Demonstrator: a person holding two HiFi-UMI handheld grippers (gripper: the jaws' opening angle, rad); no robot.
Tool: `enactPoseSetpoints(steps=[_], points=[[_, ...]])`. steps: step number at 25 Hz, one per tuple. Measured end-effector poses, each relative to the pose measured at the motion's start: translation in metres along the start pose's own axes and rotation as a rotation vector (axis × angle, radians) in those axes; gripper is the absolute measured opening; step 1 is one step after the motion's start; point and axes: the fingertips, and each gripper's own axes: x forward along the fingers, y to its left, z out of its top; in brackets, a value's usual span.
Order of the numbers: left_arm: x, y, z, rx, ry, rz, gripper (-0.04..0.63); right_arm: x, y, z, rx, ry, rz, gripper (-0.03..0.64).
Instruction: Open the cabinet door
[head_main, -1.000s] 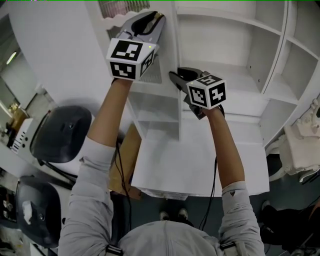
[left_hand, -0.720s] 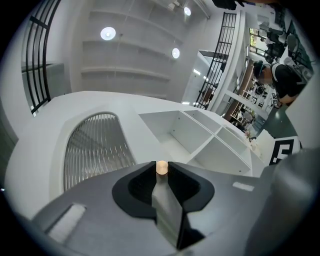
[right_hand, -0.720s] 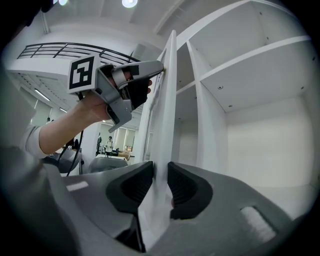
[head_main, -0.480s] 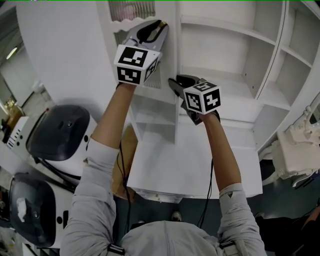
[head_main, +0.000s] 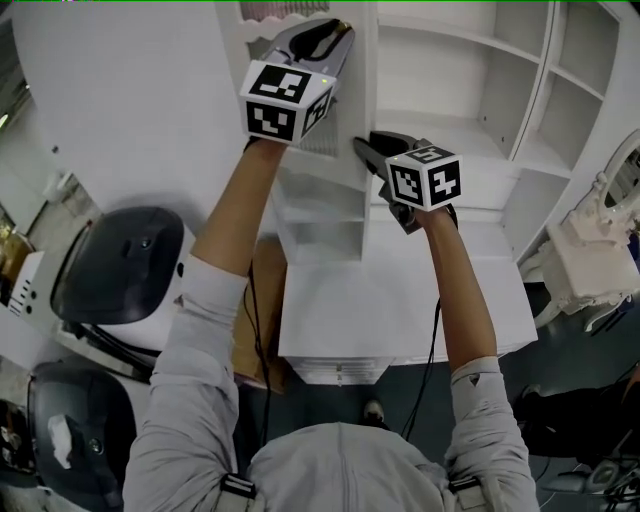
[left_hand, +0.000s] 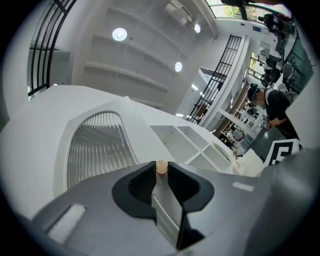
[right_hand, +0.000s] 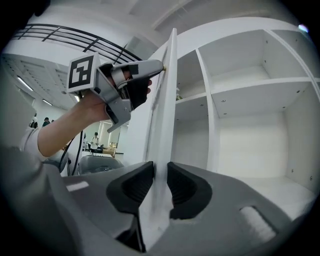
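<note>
The white cabinet door (head_main: 365, 90) stands ajar and edge-on in the head view, in front of open white shelves (head_main: 450, 130). Its ribbed glass pane (left_hand: 97, 147) shows in the left gripper view. My left gripper (head_main: 335, 35) is high on the door's free edge, shut on a small tan knob (left_hand: 161, 167) at its tips. Lower down, my right gripper (head_main: 362, 150) has the door's edge (right_hand: 167, 100) between its jaws, which are closing with both pads against it. The left gripper (right_hand: 161, 66) also shows at the door's edge in the right gripper view.
A white tabletop (head_main: 400, 310) lies below the shelves, with a cardboard box (head_main: 262, 310) beside it. Two black office chairs (head_main: 130, 265) (head_main: 70, 430) stand at the left. A white object (head_main: 590, 270) sits at the right. A person (left_hand: 272, 102) stands far off.
Both grippers and the door's edge have shifted a little to the right in the head view. Each gripper keeps its place on the door.
</note>
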Motion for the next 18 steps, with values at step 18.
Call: enactPoseSetpoints(steps=[18], points=[[-0.109,0.03,0.038,-0.189,-0.137,-0.176,0.081,-0.014,0.128,0.011,-0.011,-0.018,-0.094,0.077]])
